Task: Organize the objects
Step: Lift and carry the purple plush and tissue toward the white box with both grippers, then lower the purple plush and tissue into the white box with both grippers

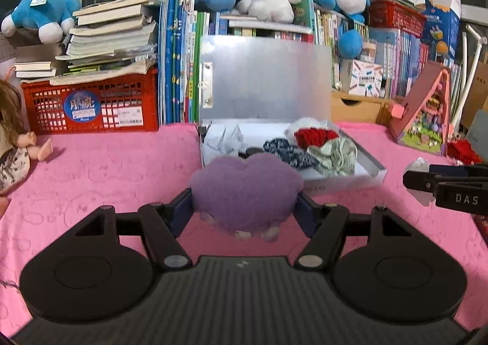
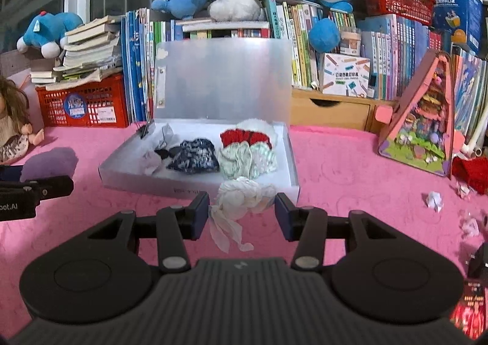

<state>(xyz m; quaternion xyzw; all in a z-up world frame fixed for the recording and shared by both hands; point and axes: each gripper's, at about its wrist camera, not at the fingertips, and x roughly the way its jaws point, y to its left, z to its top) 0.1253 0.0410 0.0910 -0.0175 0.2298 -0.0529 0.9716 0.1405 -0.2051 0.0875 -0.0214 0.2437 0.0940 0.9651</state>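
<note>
Before open box, tongs gripping purple plush

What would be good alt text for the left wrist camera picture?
The left claw grips a fluffy purple heart-shaped plush above a pink tablecloth, in front of an open white box holding small fabric items. Behind stand books, a red crate and plush toys.
</note>
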